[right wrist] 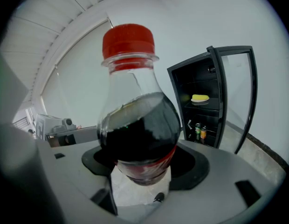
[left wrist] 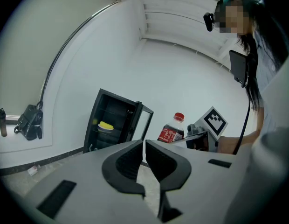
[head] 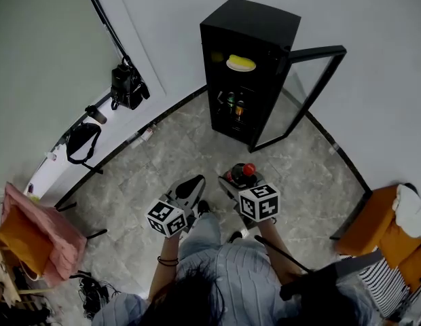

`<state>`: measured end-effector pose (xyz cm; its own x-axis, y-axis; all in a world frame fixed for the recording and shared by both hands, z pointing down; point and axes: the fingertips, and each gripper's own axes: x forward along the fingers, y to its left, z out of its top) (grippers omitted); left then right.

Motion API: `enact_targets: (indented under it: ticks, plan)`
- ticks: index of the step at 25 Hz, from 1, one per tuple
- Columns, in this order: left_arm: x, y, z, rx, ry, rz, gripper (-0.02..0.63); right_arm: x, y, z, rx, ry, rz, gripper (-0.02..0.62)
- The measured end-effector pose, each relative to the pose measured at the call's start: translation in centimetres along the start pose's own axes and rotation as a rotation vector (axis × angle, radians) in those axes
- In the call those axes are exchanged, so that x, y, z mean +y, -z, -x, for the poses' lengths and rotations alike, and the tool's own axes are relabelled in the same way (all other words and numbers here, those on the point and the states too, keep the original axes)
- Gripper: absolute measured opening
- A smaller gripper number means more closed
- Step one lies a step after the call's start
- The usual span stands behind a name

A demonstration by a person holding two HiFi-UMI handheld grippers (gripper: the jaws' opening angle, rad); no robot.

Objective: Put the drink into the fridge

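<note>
My right tongs (right wrist: pixel 141 169) clamp the red-capped clear plastic bottle of dark cola (right wrist: pixel 136 125) upright, steady for carrying. The black mini fridge (head: pixel 248 63) stands well ahead, its glass door (head: pixel 304 94) swung open. My left tongs (left wrist: pixel 143 158) sit pressed together, empty.

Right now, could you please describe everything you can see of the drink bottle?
The drink bottle is clear plastic with a red cap, dark liquid up to its shoulder and a red label band low down. It stands upright, clamped at its body by the right tongs, outside the open fridge.
</note>
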<state>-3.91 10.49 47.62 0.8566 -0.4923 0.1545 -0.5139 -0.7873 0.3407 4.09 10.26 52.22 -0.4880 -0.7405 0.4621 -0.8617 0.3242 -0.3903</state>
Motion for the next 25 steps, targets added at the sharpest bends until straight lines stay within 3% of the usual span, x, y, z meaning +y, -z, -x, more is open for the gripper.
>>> enact_targets:
  ticks: [25]
  plan:
    - [14.1,-6.0,-1.3,0.03,0.12,-0.037,0.009,1.6,-6.9,-13.6,-0.016,0.082,-0.038,0.301]
